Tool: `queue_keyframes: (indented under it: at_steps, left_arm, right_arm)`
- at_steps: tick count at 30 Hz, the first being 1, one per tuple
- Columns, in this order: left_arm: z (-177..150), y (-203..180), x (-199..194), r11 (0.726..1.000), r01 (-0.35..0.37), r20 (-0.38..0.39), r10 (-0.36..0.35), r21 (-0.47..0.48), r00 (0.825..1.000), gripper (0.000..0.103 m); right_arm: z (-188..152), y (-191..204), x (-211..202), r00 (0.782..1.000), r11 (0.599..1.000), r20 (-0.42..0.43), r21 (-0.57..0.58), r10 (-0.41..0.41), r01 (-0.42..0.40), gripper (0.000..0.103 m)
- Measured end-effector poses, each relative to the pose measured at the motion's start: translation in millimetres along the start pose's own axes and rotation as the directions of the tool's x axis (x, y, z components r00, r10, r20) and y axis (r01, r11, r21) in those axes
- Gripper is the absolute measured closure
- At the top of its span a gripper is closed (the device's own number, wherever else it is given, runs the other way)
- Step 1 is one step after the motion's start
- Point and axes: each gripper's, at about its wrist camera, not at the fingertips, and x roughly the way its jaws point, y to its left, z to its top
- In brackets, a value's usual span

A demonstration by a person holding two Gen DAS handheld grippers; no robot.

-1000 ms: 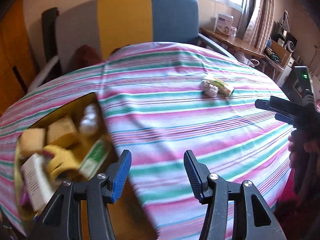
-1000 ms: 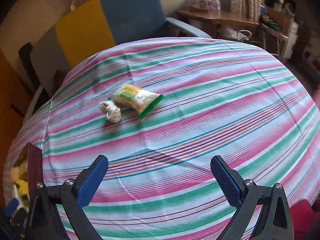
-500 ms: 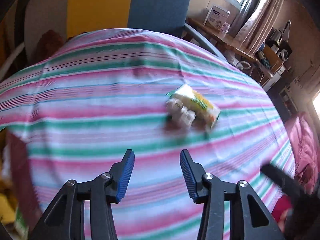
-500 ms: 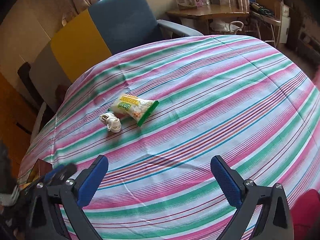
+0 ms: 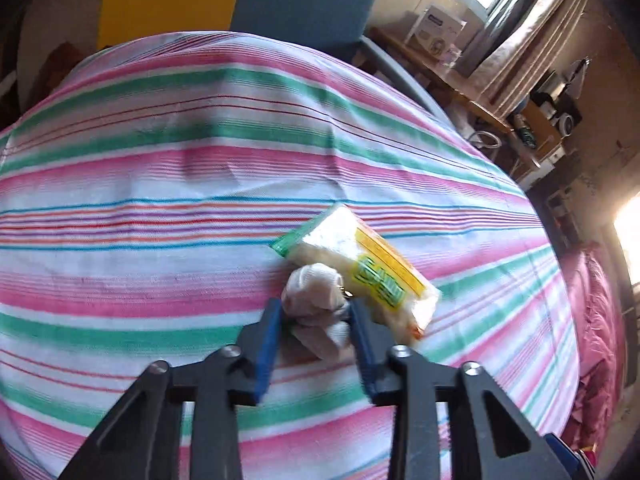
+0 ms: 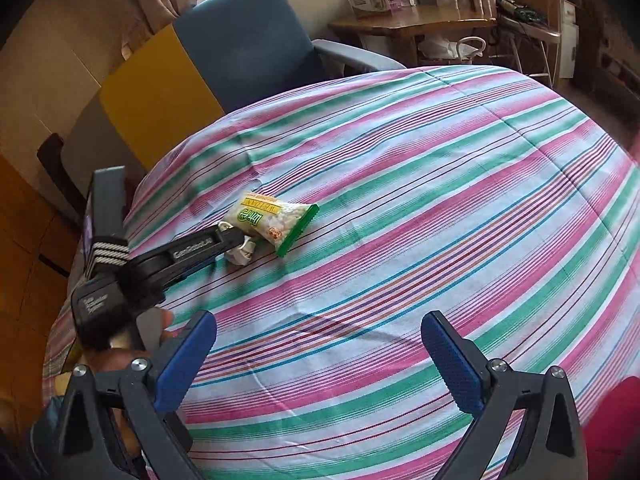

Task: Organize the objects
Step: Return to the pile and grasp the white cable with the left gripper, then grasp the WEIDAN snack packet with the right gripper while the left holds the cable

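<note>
A small white bundle [image 5: 312, 292] lies on the striped tablecloth [image 5: 160, 216], touching a green-and-yellow snack packet [image 5: 372, 268]. My left gripper [image 5: 314, 308] points down at the bundle; its jaws are closing and the blue pads touch it on both sides. From the right wrist view, the left gripper [image 6: 236, 236] reaches in from the left over the bundle [image 6: 240, 254], with the packet [image 6: 272, 218] just beyond. My right gripper [image 6: 319, 322] hangs open over the near cloth [image 6: 440, 200] with nothing between its fingers.
A blue and yellow armchair [image 6: 248, 40] stands behind the table. Further back right is a wooden side table [image 6: 412, 24] carrying a white box. A hand [image 6: 120, 356] holds the left gripper at the left edge. Something red [image 6: 616, 420] shows at the lower right.
My left gripper swung right, away from the box of items, down to the white bundle, and its jaws narrowed around it. The right gripper hardly moved.
</note>
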Motion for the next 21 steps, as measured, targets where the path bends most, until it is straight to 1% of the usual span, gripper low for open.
queue_keyframes:
  at_steps: [2, 4, 7, 10, 12, 14, 18, 21]
  left_arm:
    - [-7, 0, -8, 1.0, 0.004, 0.009, -0.004, 0.031, 1.0, 0.074]
    - [-13, 3, -18, 0.999, 0.009, 0.011, -0.01, 0.046, 1.0, 0.076]
    - [-26, 13, -39, 0.999, 0.014, 0.014, -0.014, 0.038, 1.0, 0.076]
    - [-40, 17, -62, 0.998, -0.003, 0.036, 0.0, 0.066, 0.999, 0.076]
    - [-51, 22, -80, 0.997, -0.012, 0.043, 0.009, 0.072, 0.999, 0.076]
    - [-62, 29, -97, 0.997, -0.011, 0.05, 0.008, 0.074, 0.999, 0.076]
    - [-82, 37, -128, 0.997, -0.014, 0.072, 0.008, 0.08, 0.997, 0.076]
    - [-93, 40, -149, 0.996, -0.008, 0.094, 0.0, 0.086, 0.996, 0.076]
  right_arm:
    - [-1, 2, 1, 1.0, 1.0, -0.003, -0.01, 0.002, -0.002, 0.0]
    - [-2, 5, 2, 1.0, 1.0, -0.004, -0.02, 0.003, -0.003, 0.0]
    - [-3, 8, 1, 1.0, 0.999, 0.001, -0.038, -0.001, 0.001, 0.0]
    - [-5, 11, 3, 1.0, 0.998, -0.001, -0.061, -0.016, 0.016, 0.0]
    - [-7, 13, 6, 1.0, 0.997, -0.016, -0.075, -0.024, 0.023, 0.0]
    - [-8, 18, 8, 0.999, 0.996, -0.036, -0.091, -0.015, 0.011, 0.001]
    - [-3, 40, 16, 0.998, 0.98, -0.065, -0.198, -0.01, -0.003, 0.001]
    - [12, 65, 31, 0.999, 0.943, -0.035, -0.333, -0.021, 0.008, 0.001]
